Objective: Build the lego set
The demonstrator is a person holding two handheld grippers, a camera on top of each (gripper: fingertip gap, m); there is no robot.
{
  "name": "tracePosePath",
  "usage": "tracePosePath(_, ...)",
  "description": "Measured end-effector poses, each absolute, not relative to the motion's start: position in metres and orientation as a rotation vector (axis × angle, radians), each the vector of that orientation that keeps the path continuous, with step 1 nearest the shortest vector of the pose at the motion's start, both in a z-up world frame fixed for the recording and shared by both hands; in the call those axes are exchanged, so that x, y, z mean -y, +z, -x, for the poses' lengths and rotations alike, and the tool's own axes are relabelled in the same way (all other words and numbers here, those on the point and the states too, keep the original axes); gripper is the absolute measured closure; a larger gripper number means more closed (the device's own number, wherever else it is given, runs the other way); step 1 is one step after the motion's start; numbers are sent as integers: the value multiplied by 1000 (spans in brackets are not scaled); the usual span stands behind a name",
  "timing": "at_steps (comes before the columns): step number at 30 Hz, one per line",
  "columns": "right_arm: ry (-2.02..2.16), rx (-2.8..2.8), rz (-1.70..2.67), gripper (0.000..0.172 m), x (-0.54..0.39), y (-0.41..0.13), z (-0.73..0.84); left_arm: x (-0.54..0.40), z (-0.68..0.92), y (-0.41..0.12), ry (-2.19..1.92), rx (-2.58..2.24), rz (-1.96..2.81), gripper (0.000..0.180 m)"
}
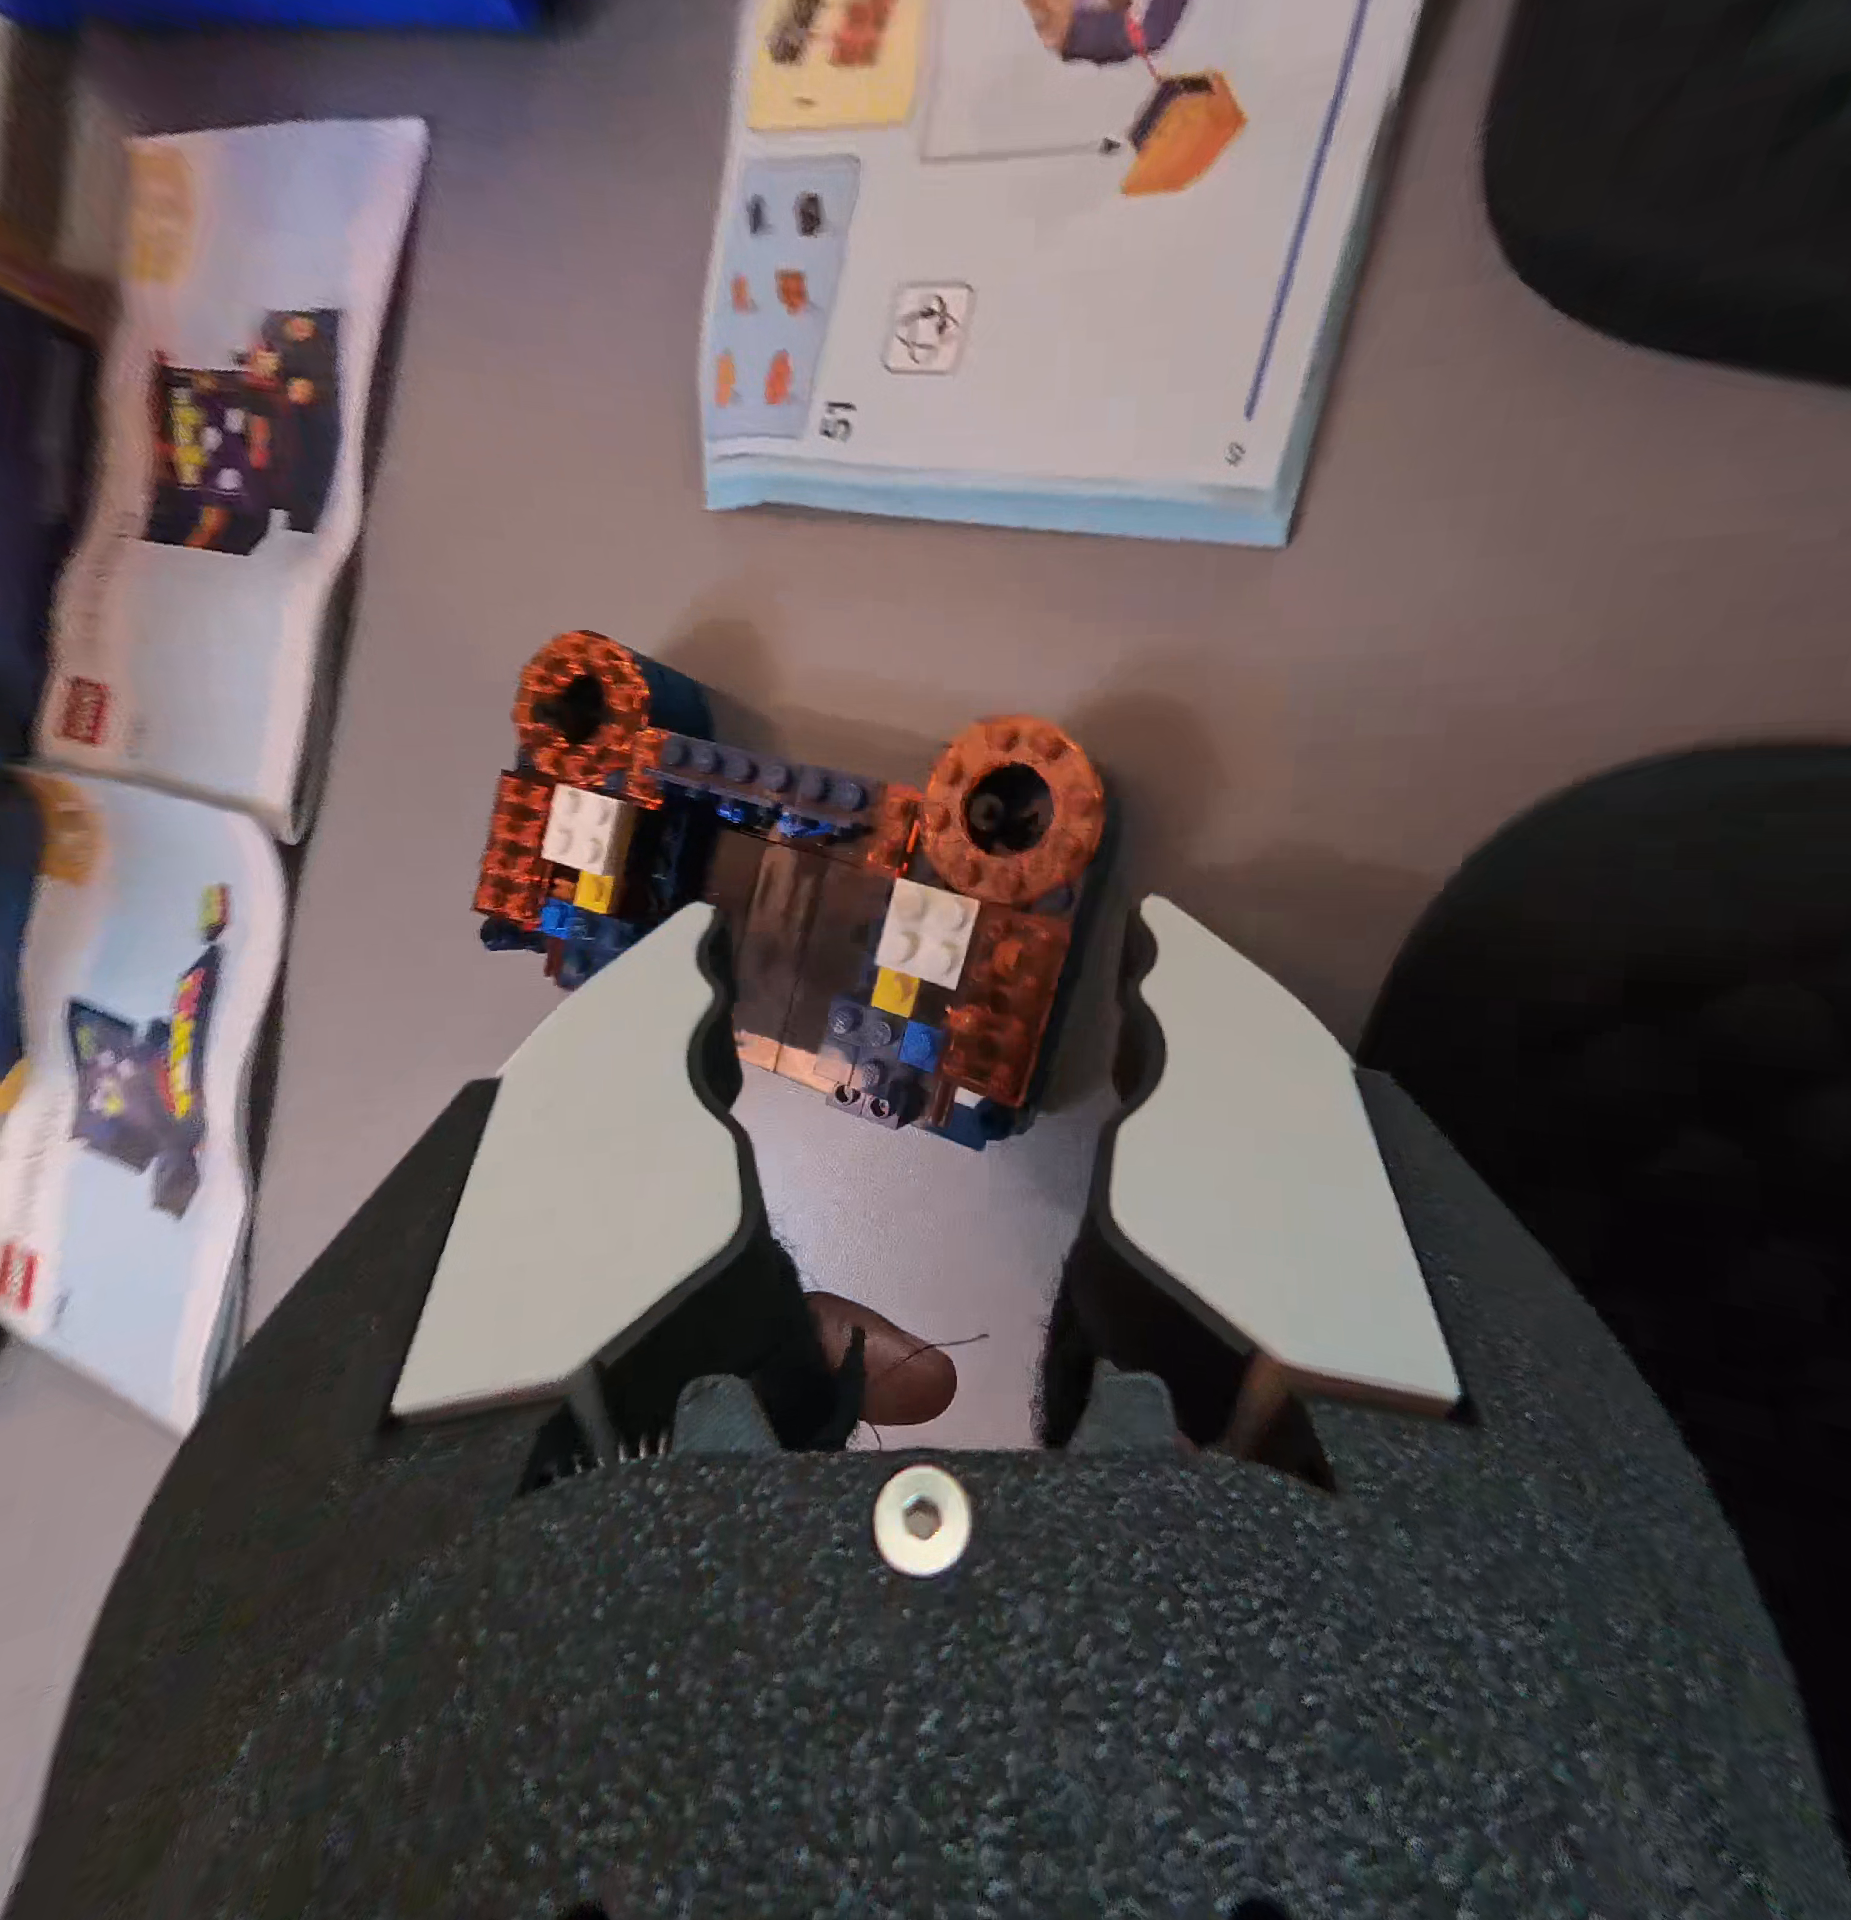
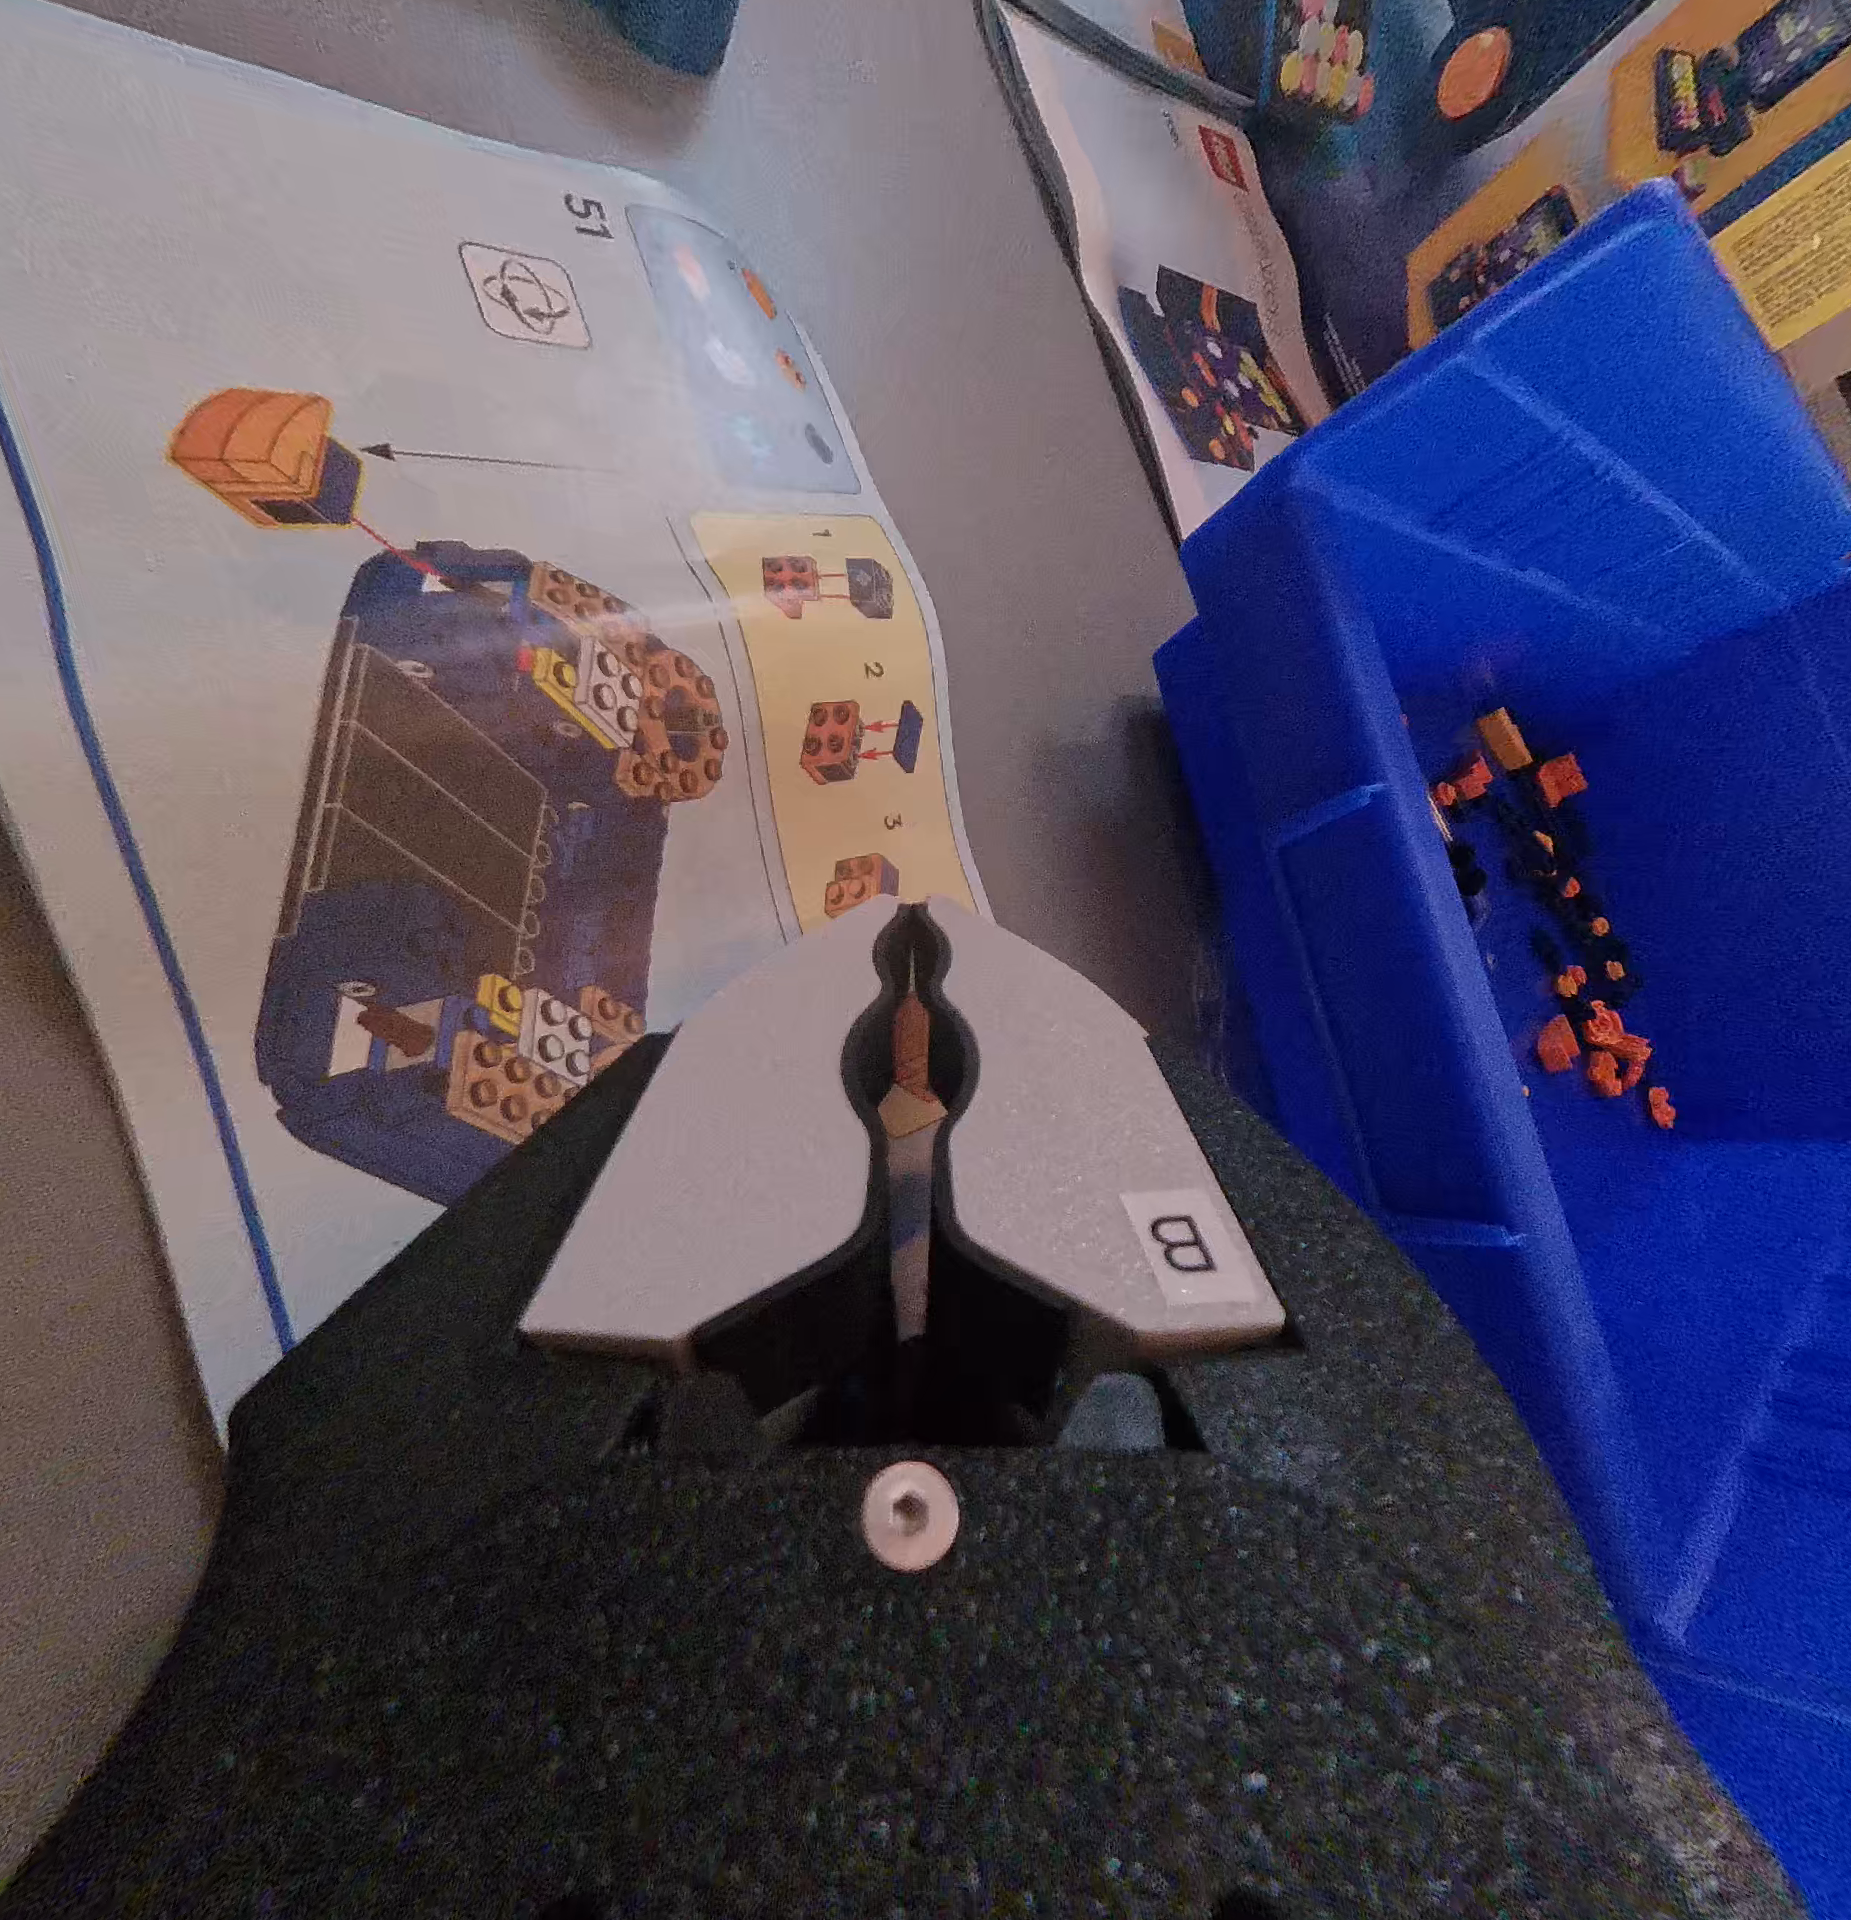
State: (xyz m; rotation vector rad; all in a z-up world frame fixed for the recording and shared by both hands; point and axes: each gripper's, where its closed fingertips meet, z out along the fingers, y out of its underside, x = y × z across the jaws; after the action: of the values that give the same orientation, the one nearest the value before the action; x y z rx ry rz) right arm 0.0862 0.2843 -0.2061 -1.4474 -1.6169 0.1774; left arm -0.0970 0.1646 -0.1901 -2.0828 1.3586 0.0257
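A brick model [image 1: 796, 873] of dark blue, clear orange, white and yellow pieces lies on the grey table [image 1: 547, 520]. It has two orange rings [image 1: 1012, 808] on top. My left gripper [image 1: 926, 925] is open just above it. Its two fingers [image 1: 630, 1091] stand on either side of the model's right part, and I see no pad pressing on it. My right gripper [image 2: 919, 909] is shut, tips together, over the open instruction booklet [image 2: 433, 623]. Only the printed page shows through the slit between its fingers [image 2: 1056, 1091].
The open booklet [image 1: 1014, 260] lies beyond the model. Two more booklets [image 1: 235, 468] [image 1: 121, 1091] lie at the left. A blue bin [image 2: 1472, 644] with several small orange and dark bricks [image 2: 1555, 914] stands to the right of the right gripper. Dark rounded shapes [image 1: 1679, 1039] stand at the right.
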Motion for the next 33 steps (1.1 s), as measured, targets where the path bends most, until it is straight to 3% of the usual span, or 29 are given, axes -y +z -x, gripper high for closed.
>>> tracePosePath(7,174,1620,1439,172,-285,-205,-85,-163,93,-206,-197,-1339,2128,137)
tracePosePath(17,177,1625,1430,172,-287,-204,-84,-169,138,-206,-107,-951,2254,136)
tracePosePath(27,173,1626,1422,172,-288,-204,-83,-135,245,-199,281,-1218,2372,129)
tracePosePath(33,175,1627,1424,172,-288,-204,-83,-127,232,-189,129,-1059,2301,120)
